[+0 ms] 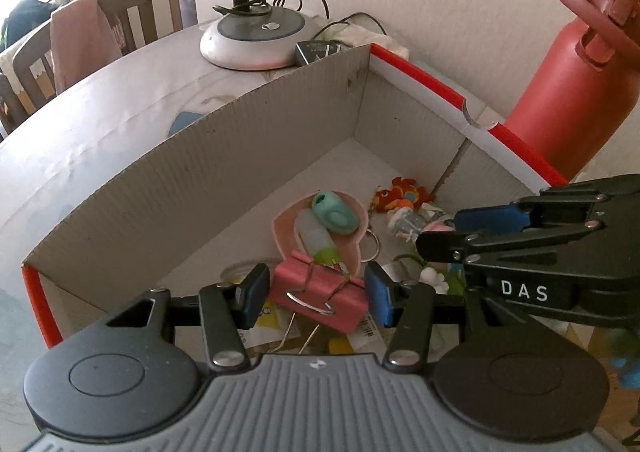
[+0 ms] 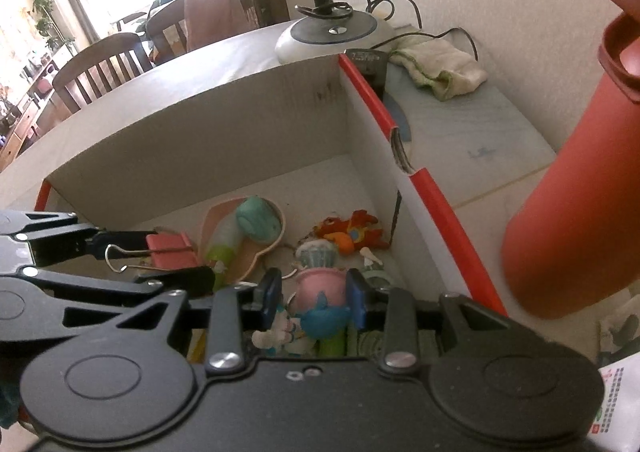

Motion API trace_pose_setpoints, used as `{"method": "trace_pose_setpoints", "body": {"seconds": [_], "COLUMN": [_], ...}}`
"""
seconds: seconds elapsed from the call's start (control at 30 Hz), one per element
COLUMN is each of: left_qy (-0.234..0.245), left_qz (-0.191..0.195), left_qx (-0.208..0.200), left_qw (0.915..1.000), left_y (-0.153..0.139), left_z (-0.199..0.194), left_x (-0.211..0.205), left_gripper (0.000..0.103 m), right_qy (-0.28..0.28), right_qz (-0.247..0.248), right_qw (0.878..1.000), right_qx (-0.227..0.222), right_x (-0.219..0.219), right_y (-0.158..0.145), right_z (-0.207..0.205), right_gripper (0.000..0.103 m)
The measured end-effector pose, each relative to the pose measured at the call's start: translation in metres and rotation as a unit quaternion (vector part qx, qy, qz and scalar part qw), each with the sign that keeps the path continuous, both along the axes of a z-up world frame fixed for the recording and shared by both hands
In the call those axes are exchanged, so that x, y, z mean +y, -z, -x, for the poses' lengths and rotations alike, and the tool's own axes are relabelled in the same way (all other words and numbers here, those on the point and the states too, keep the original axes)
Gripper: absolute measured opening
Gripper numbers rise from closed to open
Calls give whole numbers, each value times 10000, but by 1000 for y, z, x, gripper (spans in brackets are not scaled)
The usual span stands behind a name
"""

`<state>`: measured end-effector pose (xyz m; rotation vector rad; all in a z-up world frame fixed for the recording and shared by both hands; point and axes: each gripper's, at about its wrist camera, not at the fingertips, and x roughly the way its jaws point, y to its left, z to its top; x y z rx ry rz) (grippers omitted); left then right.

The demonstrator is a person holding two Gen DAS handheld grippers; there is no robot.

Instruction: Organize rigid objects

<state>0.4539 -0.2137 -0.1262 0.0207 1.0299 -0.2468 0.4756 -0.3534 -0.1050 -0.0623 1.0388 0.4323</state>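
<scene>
A cardboard box [image 1: 168, 172] with red-taped edges holds small items. My left gripper [image 1: 316, 298] is over the box, its blue pads on either side of a pink binder clip [image 1: 320, 292]; the pads look slightly apart from the clip's sides. The clip also shows in the right wrist view [image 2: 168, 250] between the left fingers. My right gripper [image 2: 314, 298] is over the box, its pads around a pink and blue toy figure [image 2: 320, 296]. A pink dish [image 1: 320, 228] in the box holds a teal object [image 1: 334, 212] and a small bottle [image 1: 316, 238].
A red water bottle [image 1: 572, 92] stands right of the box. A lamp base [image 1: 256, 36] with cables, a black adapter [image 1: 316, 50] and a cloth [image 2: 440, 68] lie behind it. An orange plush keychain [image 1: 404, 196] lies in the box. Chairs [image 1: 80, 44] stand beyond the table.
</scene>
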Motion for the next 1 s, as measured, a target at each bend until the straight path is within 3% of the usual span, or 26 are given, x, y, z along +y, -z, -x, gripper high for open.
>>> {"method": "trace_pose_setpoints", "body": {"seconds": [0.5, 1.0], "left_qy": [-322, -223], "left_qz": [289, 667], "left_qx": [57, -436], "left_qw": [9990, 9966], "left_y": [-6, -42], "left_z": [16, 67], "left_x": [25, 50], "left_gripper": [59, 66], "right_qy": [81, 35], "right_qz": [-119, -354], "right_qw": [9997, 9964], "right_qx": [-199, -773], "right_x": [-2, 7], "right_y": [-18, -58], "right_z": [20, 78], "right_gripper": [48, 62]}}
